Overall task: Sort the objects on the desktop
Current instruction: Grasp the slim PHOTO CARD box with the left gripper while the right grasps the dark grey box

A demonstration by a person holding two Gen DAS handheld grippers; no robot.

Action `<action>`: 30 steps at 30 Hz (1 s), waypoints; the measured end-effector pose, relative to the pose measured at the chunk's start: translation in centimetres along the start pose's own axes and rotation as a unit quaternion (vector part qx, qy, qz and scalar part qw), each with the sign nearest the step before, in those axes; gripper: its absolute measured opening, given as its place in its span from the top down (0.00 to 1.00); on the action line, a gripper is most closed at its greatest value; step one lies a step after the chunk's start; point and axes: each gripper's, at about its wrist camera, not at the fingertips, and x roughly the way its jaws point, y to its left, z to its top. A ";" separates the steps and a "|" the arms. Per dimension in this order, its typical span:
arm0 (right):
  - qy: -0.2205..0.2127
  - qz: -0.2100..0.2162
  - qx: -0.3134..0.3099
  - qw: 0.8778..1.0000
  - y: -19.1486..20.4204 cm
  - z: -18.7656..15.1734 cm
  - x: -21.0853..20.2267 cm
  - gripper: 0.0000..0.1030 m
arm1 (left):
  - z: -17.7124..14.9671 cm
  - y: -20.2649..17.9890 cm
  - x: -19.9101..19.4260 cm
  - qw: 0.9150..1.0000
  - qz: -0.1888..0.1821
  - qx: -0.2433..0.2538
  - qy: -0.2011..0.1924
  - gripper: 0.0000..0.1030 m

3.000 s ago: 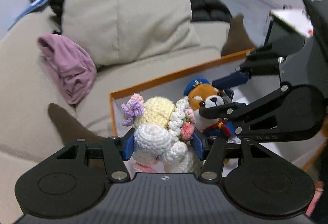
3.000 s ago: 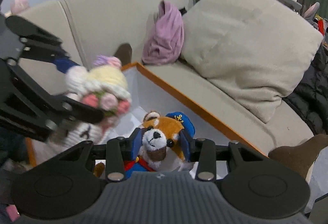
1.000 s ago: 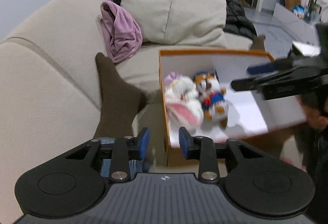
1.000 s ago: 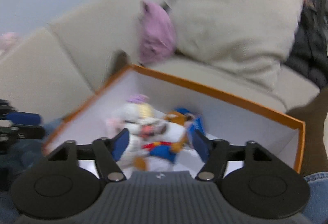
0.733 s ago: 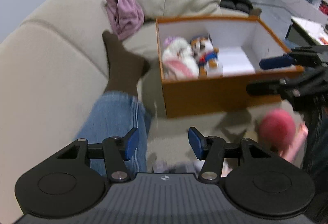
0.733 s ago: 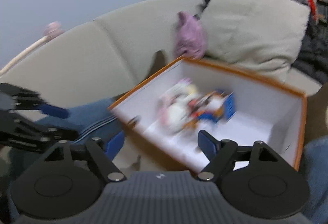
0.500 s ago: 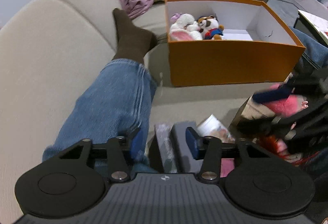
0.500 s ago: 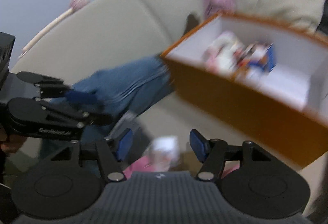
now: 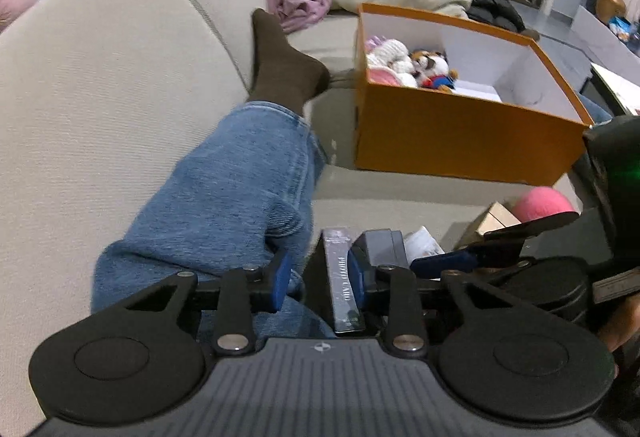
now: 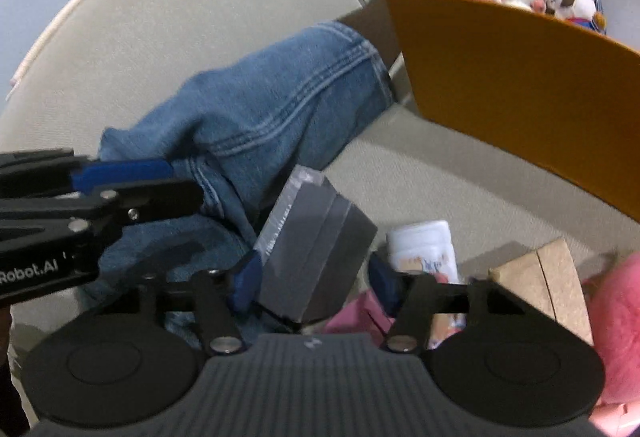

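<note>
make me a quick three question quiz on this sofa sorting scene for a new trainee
1. True or false: the orange box already holds two plush toys.
2. Which thing sits between the fingers of the right gripper?
A. the gray box
B. the white bottle
C. the pink plush
3. Fill in: both grippers, the left gripper included, are ____ (open or shut).

Key
1. True: a white crochet doll and an orange and white toy lie in its far left corner.
2. A: it lies between the open fingers, not clamped.
3. Open.
</note>
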 end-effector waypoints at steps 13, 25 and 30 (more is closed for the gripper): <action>0.016 0.015 0.032 0.999 -2.0 -0.8 -1.2 0.58 | 1.3 -2.4 6.0 0.995 -0.018 0.046 0.085 0.66; 0.023 0.019 0.018 0.999 -2.3 -1.0 -1.0 0.49 | 0.9 -2.8 6.2 0.992 0.001 0.067 0.108 0.65; 0.025 0.026 0.011 0.999 -1.8 -1.0 -0.6 0.49 | 0.9 -2.8 7.0 0.991 0.015 0.066 0.119 0.65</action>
